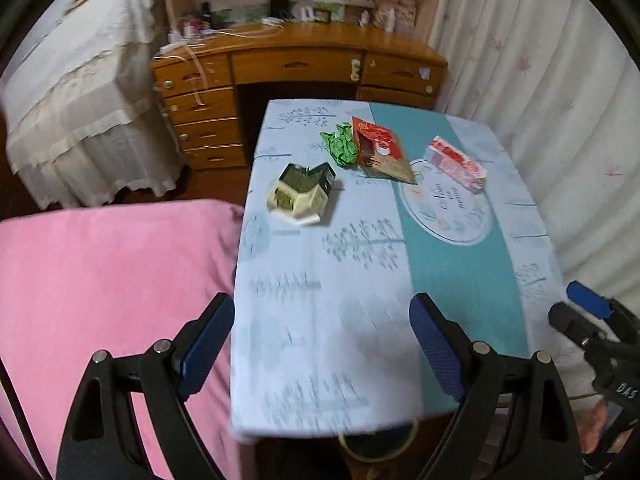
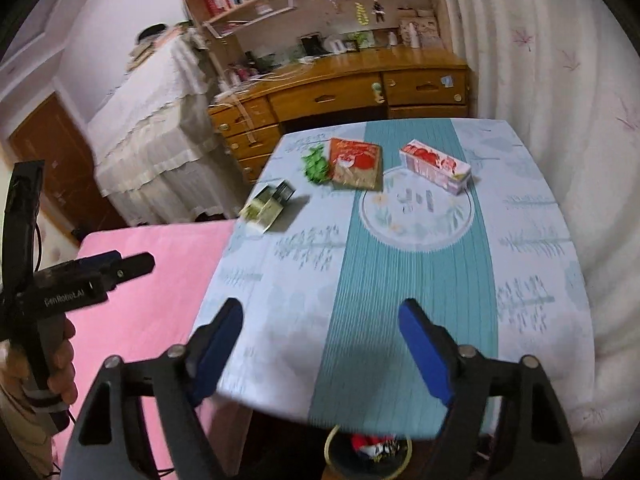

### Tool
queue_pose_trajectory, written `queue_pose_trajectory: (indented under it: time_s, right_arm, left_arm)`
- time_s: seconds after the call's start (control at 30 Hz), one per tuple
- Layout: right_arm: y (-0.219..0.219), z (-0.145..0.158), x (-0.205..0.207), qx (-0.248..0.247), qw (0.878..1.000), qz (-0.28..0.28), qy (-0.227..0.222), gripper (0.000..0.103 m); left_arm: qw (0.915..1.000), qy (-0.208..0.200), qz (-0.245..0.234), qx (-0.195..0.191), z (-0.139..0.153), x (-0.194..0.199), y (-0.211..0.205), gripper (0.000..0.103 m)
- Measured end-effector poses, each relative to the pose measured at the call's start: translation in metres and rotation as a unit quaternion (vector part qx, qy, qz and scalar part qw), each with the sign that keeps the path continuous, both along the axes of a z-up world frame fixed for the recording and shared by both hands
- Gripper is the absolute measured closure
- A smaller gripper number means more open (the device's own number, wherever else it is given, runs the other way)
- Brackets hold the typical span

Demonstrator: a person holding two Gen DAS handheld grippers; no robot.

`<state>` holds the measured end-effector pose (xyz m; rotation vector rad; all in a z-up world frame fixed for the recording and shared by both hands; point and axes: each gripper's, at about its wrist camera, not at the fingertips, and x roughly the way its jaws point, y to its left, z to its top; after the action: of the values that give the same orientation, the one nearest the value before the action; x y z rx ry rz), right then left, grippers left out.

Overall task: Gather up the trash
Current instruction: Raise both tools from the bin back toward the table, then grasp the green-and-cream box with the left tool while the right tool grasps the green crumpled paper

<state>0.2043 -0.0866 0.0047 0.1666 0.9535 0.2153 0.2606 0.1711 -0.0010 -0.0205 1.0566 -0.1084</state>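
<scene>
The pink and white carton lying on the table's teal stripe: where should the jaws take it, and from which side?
Probably across its narrow width at mid-length, coming down from above. The pink and white carton lies flat on its long side on the table, apart from the red packet, so both long faces look free. Turn the jaws square to its slanted long axis.

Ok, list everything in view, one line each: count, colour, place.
crumpled green wrapper: one, green, far end of table.
flat red-and-brown packet: one, beside the wrapper.
pink-and-red carton: one, far right, lying down.
yellow-and-dark open box: one, near table's left edge.
patterned tablecloth: one, pale blue with teal stripe.
pink cover: one, left of table.
wooden desk: one, brown, behind.
bin: one, yellow-rimmed, under near edge.
left gripper: fingers open, empty.
right gripper: fingers open, empty.
</scene>
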Motion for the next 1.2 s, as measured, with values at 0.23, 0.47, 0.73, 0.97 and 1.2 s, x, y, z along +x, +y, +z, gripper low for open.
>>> queue_pose_trajectory:
  time_s: [0.23,0.47,0.73,0.97,1.2]
  right_arm:
    - [0.022,-0.035,0.1,0.025,0.996,-0.074,0.046,0.031]
    - [0.029,-0.074,0.165,0.016,0.991,-0.112,0.079,0.031]
    - [0.038,-0.106,0.211,0.003,0.99,-0.096,0.1,0.032]
    - [0.062,-0.117,0.25,-0.017,0.994,-0.056,0.097,0.035]
    - [0.097,-0.127,0.306,-0.055,0.995,-0.015,0.086,0.036]
  left_arm:
    - [0.9958,0.038,-0.035,0.075,-0.074,0.129,-0.014,0.015]
    - [0.9874,0.054,-0.059,0.136,-0.142,0.183,-0.046,0.015]
    - [0.9861,0.079,-0.028,0.144,-0.176,0.215,-0.038,0.071]
    - [0.9954,0.085,-0.032,0.028,-0.157,0.223,-0.003,0.078]
    - [0.9948,0.087,0.003,-0.052,-0.137,0.24,0.037,0.078]
